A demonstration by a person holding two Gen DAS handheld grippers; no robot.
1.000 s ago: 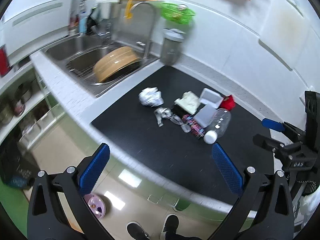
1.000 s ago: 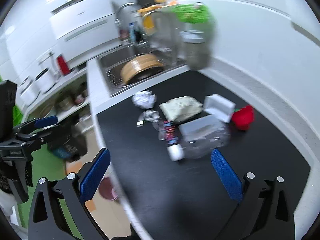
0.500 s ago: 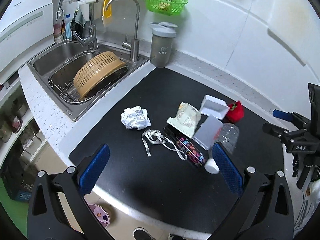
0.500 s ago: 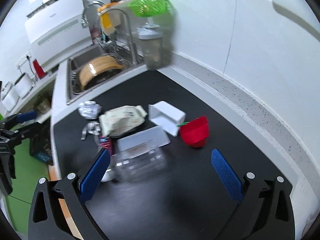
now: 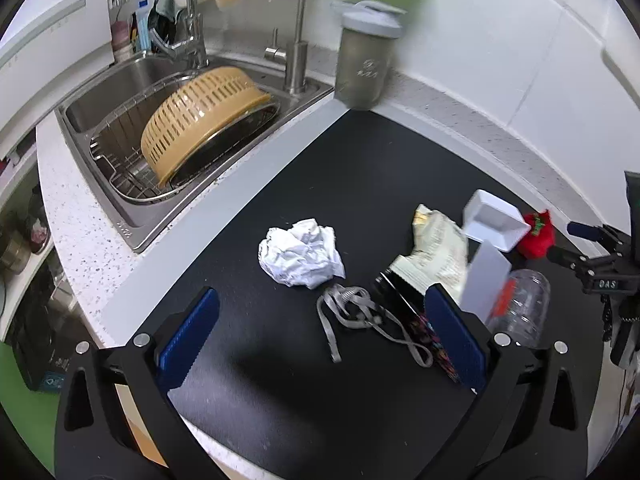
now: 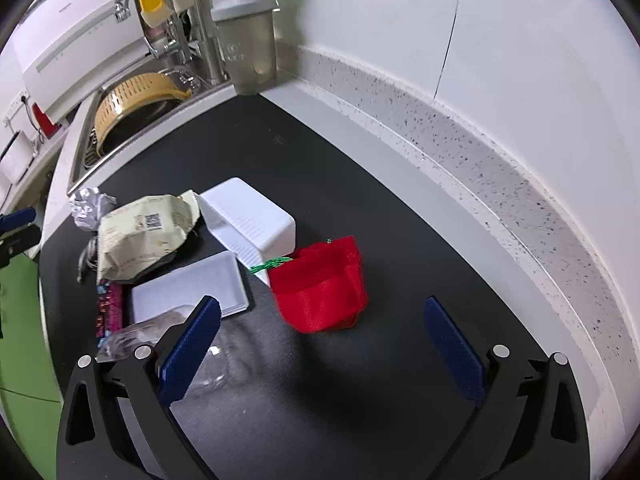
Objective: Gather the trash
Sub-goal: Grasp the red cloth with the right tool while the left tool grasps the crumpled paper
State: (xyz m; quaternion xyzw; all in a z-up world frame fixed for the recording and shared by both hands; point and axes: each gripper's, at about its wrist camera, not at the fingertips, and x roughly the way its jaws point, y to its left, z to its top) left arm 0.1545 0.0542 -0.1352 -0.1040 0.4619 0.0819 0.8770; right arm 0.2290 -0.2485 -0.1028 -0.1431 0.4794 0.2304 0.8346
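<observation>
A: On the black mat (image 5: 360,184) of the worktop (image 5: 80,240), trash sits in one cluster. Landmark = white tray (image 6: 248,220). Status?

B: Red pouch (image 6: 320,284) touching the tray's near corner, wall side. Snack bag (image 6: 140,232) against the tray on the sink side, crumpled paper ball (image 5: 300,258) past the bag toward the sink (image 5: 132,128). Flat white lid (image 6: 188,292) just in front of the tray, clear bottle (image 6: 168,344) in front of the lid, partly behind a blue pad.

A: Anything else?

B: Grey ribbon (image 5: 352,320) loose on the mat, between paper ball and a dark patterned wrapper (image 5: 424,328) that runs under the snack bag.

A: Tongs?

B: Left tongs (image 5: 320,344) spread wide, holding nothing, above the ribbon and paper ball. Right tongs (image 6: 320,352) also spread wide, holding nothing, red pouch just ahead of the gap, not touching.

A: Sink?

B: Yellow colander (image 5: 200,120) tipped on the rack. Grey shaker (image 5: 366,64) at the mat's far corner.
</observation>
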